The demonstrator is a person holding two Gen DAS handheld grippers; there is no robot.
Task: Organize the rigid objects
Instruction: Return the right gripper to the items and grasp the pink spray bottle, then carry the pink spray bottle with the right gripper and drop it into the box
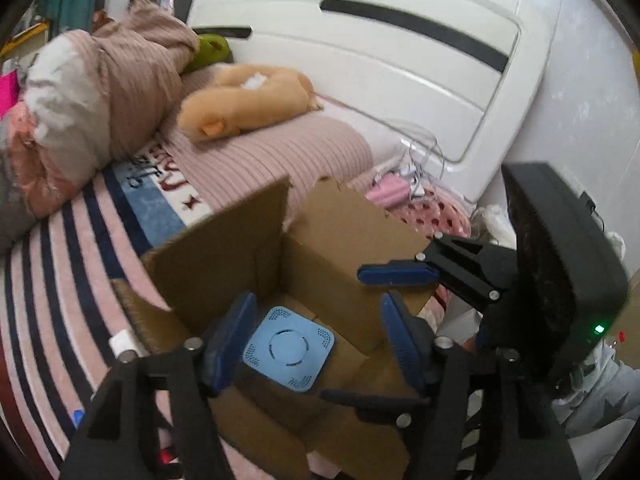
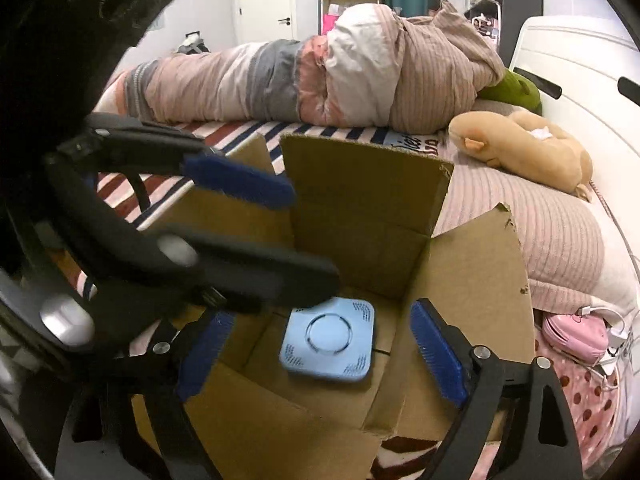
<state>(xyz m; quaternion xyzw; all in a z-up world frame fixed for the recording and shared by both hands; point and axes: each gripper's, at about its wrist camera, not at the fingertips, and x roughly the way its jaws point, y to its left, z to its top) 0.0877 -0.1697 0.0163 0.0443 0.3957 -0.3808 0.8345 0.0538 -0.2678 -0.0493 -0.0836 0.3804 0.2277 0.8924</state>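
A light blue square device (image 1: 289,349) lies flat on the bottom of an open cardboard box (image 1: 224,236) that stands on the bed. It also shows in the right wrist view (image 2: 329,344) inside the box (image 2: 362,188). My left gripper (image 1: 316,340) is open and empty, its jaws spread above the box on either side of the device. My right gripper (image 2: 320,354) is open and empty over the same box. The right gripper also shows in the left wrist view (image 1: 378,334), and the left gripper shows in the right wrist view (image 2: 292,236).
The box flaps stand up around the opening. A tan plush toy (image 1: 244,100) and a rolled quilt (image 1: 100,92) lie on the striped bed (image 1: 52,280). A white headboard (image 1: 380,48) is behind. A pink pouch with white cables (image 2: 576,332) lies to the right of the box.
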